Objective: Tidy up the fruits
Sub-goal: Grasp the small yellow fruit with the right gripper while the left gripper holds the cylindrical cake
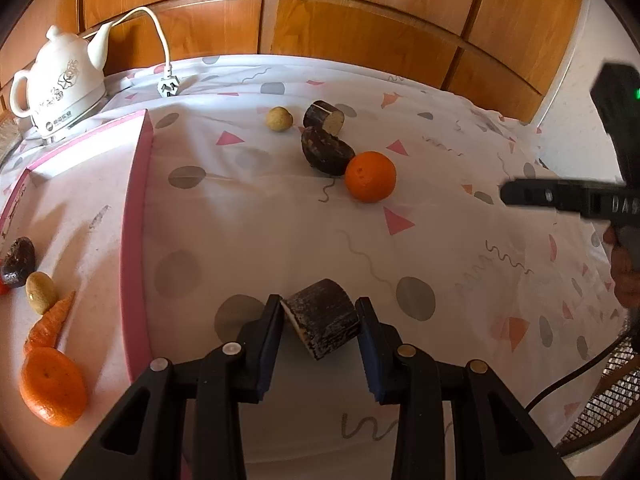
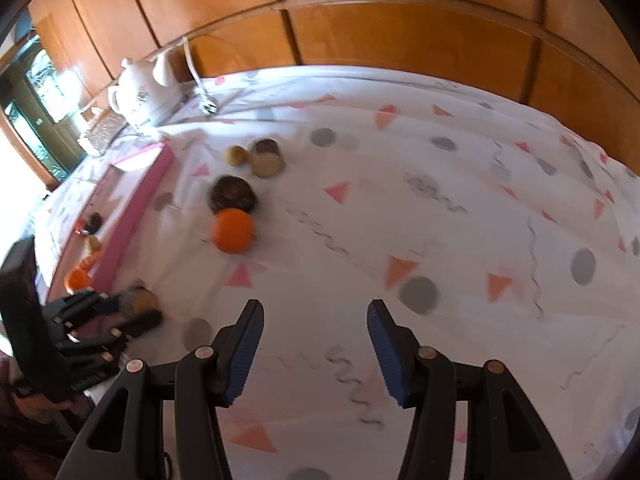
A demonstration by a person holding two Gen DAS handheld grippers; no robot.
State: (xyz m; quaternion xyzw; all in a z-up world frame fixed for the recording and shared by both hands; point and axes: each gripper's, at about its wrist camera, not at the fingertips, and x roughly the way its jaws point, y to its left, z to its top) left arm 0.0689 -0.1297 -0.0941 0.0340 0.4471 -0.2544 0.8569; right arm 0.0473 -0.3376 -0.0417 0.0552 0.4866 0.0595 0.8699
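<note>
My left gripper is shut on a dark, bark-skinned cut chunk, held just above the patterned cloth. Farther back an orange lies against a second dark chunk, with a third chunk and a small tan fruit behind. The pink-rimmed tray on the left holds an orange, a carrot, a tan fruit and a dark piece. My right gripper hangs open over bare cloth with nothing between its fingers. The loose orange is ahead to its left.
A white ceramic kettle stands at the back left, its cord and plug lying on the cloth. Wooden panelling runs behind the table. A mesh chair back shows at the right edge. In the left wrist view the right gripper enters from the right.
</note>
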